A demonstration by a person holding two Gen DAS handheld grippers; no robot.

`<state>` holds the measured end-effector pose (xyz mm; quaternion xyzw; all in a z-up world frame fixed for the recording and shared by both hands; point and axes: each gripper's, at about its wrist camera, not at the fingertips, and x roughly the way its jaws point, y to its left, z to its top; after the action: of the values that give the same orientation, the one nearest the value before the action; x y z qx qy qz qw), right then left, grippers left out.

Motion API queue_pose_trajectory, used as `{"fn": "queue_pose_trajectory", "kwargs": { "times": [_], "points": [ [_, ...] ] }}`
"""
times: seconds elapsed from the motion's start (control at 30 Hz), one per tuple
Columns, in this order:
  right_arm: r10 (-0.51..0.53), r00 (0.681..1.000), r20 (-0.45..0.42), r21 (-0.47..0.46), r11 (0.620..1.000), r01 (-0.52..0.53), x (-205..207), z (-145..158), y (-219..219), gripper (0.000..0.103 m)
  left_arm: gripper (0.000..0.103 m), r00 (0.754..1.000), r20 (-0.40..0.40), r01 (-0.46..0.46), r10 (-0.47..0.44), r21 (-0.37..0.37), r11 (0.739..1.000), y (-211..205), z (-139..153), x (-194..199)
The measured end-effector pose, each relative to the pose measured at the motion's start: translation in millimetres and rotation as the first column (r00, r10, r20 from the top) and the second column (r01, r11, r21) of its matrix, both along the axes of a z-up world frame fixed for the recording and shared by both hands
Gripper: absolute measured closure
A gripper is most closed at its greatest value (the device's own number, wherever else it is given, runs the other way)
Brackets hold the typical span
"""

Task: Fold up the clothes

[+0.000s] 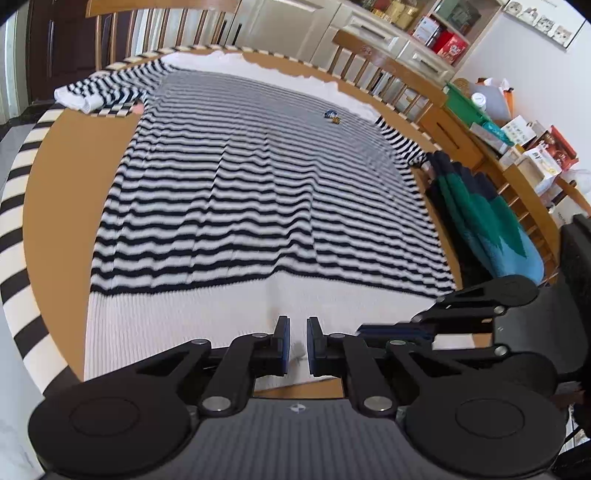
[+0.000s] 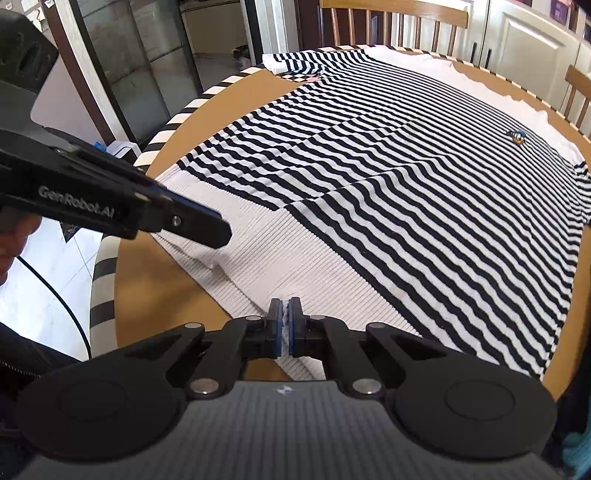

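Note:
A black-and-white striped sweater (image 1: 258, 184) (image 2: 406, 166) lies flat across the round wooden table (image 1: 66, 166) (image 2: 166, 295), with its white ribbed hem (image 1: 184, 325) (image 2: 295, 266) nearest me. It has a small duck patch (image 1: 332, 116) (image 2: 517, 136) on the chest. My left gripper (image 1: 298, 343) (image 2: 221, 236) sits low over the hem with a narrow gap between its blue pads, and the fabric puckers slightly under its tip. My right gripper (image 2: 286, 325) (image 1: 395, 330) is shut on the hem's edge, with white knit pinched between its pads.
A folded green, blue and navy knit (image 1: 480, 206) lies at the table's right edge. Wooden chairs (image 1: 369, 48) (image 2: 391, 14) ring the far side. A side shelf with boxes (image 1: 517, 129) stands to the right. The table rim is striped black and white (image 1: 14, 192).

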<state>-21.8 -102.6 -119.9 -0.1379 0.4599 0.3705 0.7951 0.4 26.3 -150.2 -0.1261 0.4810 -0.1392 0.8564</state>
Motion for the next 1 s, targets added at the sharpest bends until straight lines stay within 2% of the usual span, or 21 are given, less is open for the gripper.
{"fn": "queue_pose_trajectory", "kwargs": {
  "times": [0.07,0.1,0.13,0.27,0.4,0.53,0.67,0.73,0.83,1.0],
  "points": [
    [-0.005,1.000,-0.007,0.020,1.000,0.005,-0.4,3.0,-1.8,0.101,0.087,1.000,-0.015,0.023,-0.023,0.025,0.999,-2.3,-2.4,-1.3],
    [-0.010,1.000,-0.014,0.032,0.999,0.010,-0.2,4.8,-3.1,0.101,0.078,0.999,-0.010,0.035,-0.034,0.046,0.998,-4.8,-3.0,-3.0],
    [-0.015,1.000,-0.020,0.038,0.999,0.016,0.1,6.1,-4.4,0.101,0.076,0.999,-0.006,0.046,-0.046,0.066,0.997,-7.2,-3.7,-4.6],
    [-0.059,0.997,-0.042,0.071,0.996,0.062,4.2,11.5,-12.7,0.101,0.075,0.994,0.017,0.105,-0.108,0.134,0.985,-20.3,-4.8,-7.9],
    [-0.110,0.991,-0.079,0.139,0.983,0.120,10.0,22.9,-24.7,0.101,0.067,0.987,0.039,0.148,-0.158,0.189,0.971,-32.3,-5.7,-10.6],
    [-0.124,0.988,-0.088,0.161,0.977,0.137,12.1,29.3,-30.8,0.100,0.067,0.987,0.039,0.148,-0.159,0.204,0.968,-36.6,-11.0,-8.2],
    [-0.135,0.986,-0.101,0.171,0.974,0.151,12.9,29.6,-33.1,0.101,0.071,0.984,0.049,0.156,-0.172,0.245,0.957,-39.7,-13.8,-9.2],
    [-0.138,0.985,-0.102,0.174,0.973,0.154,12.6,29.7,-33.7,0.101,0.087,0.983,0.050,0.161,-0.178,0.245,0.956,-37.8,-10.8,-11.8],
    [-0.125,0.986,-0.111,0.175,0.974,0.143,10.1,29.3,-32.3,0.101,0.098,0.981,0.052,0.169,-0.187,0.245,0.955,-34.9,-6.4,-15.7],
    [-0.103,0.987,-0.126,0.161,0.979,0.123,4.9,28.1,-34.6,0.101,0.100,0.978,0.056,0.183,-0.202,0.245,0.952,-30.2,1.1,-22.1]
  ]
}}
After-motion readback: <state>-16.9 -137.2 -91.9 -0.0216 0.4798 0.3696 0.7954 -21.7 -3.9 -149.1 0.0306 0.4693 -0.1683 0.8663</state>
